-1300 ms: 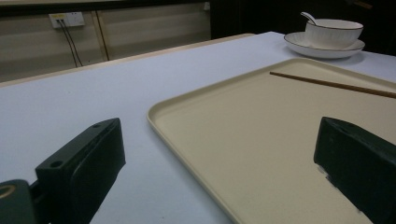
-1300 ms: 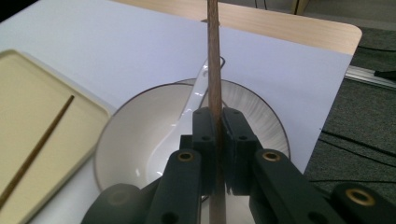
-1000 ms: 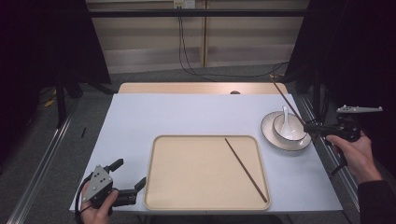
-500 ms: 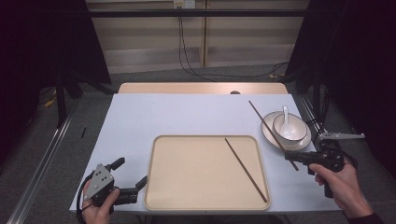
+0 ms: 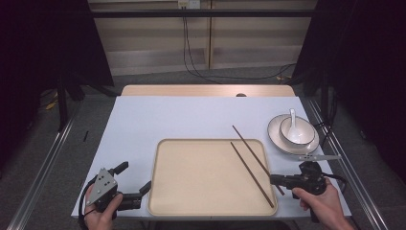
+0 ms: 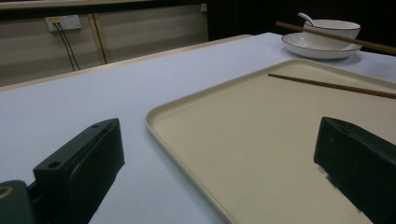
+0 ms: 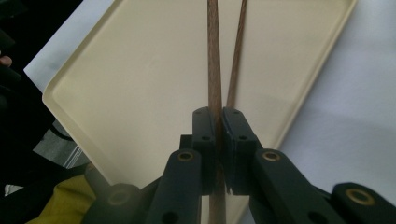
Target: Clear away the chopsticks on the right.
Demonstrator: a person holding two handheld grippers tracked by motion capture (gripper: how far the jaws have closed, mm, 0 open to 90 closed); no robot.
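Note:
A cream tray [image 5: 191, 191] lies in the middle of the white table. One brown chopstick [image 5: 253, 175] rests slanted in the tray's right half. My right gripper [image 5: 276, 181] is at the tray's right near corner, shut on a second chopstick [image 5: 251, 147] that slants just above and almost parallel to the first. The right gripper view has the jaws [image 7: 215, 116] pinching that held chopstick [image 7: 214, 60], with the lying chopstick [image 7: 236, 60] beside it. My left gripper [image 5: 133, 177] sits open at the tray's left near corner, its jaws [image 6: 219, 135] wide with nothing between them.
A white bowl [image 5: 298, 131] holding a spoon [image 5: 292, 117] stands on a plate [image 5: 280, 139] at the right of the table, behind the right gripper. A grey floor and a metal rail flank the table on each side.
My right gripper has carried its chopstick from beside the bowl leftward and toward the near edge, down to the tray's right corner. The left gripper has stayed put.

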